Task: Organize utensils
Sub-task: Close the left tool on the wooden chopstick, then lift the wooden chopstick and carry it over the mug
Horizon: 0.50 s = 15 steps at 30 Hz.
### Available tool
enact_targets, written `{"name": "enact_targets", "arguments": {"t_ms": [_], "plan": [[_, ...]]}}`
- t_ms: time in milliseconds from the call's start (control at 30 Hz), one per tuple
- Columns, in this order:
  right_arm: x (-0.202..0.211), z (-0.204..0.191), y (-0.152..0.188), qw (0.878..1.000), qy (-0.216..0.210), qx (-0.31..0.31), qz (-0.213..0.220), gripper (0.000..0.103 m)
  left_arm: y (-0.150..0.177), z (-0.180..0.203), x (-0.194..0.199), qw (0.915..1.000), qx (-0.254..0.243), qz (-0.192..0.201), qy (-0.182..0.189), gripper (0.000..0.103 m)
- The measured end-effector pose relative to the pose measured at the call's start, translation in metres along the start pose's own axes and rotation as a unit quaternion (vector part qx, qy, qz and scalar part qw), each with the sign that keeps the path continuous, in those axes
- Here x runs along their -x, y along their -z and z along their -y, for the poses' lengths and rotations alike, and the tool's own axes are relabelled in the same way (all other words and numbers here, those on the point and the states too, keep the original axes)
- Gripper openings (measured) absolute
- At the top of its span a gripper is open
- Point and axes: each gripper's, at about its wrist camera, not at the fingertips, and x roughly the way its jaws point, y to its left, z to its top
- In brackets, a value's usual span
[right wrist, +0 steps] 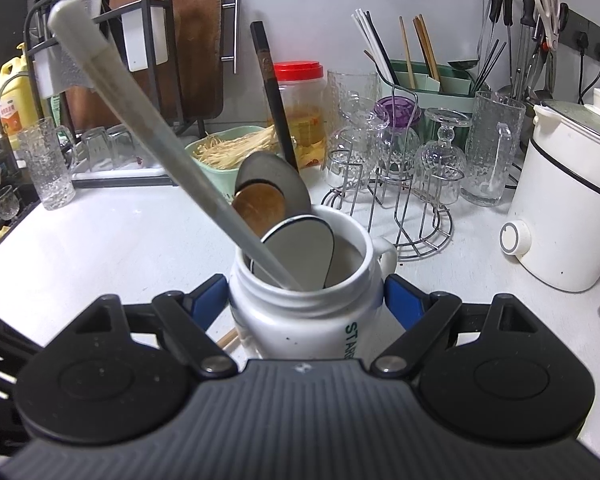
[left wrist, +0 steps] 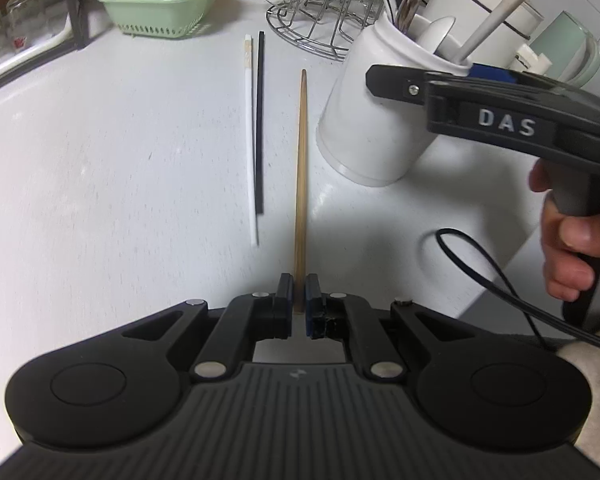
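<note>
Wooden chopstick [left wrist: 301, 184]: thin, tan, near end pinched betw the left claw [left wrist: 299, 300] pads, shaft running straight ahead over the counter. White chopstick [left wrist: 250, 140] & black chopstick [left wrist: 259, 120]: flat on the counter, side by side, parallel, ahead-left of that claw. White mug [right wrist: 304, 300]: upright, clamped betw the right claw [right wrist: 306, 300] pads, green lettering on its side; holds spoons [right wrist: 276, 196] & a long pale handle [right wrist: 168, 140] leaning up-left.
</note>
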Motion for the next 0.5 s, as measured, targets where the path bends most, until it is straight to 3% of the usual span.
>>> {"name": "enact_targets", "arguments": {"t_ms": [500], "plan": [[0.015, -0.008, 0.009, 1.000, -0.015, 0.013, -0.001, 0.087, 0.058, -0.010, 0.030, 0.9977, 0.057, -0.029, 0.022, 0.007]]}}
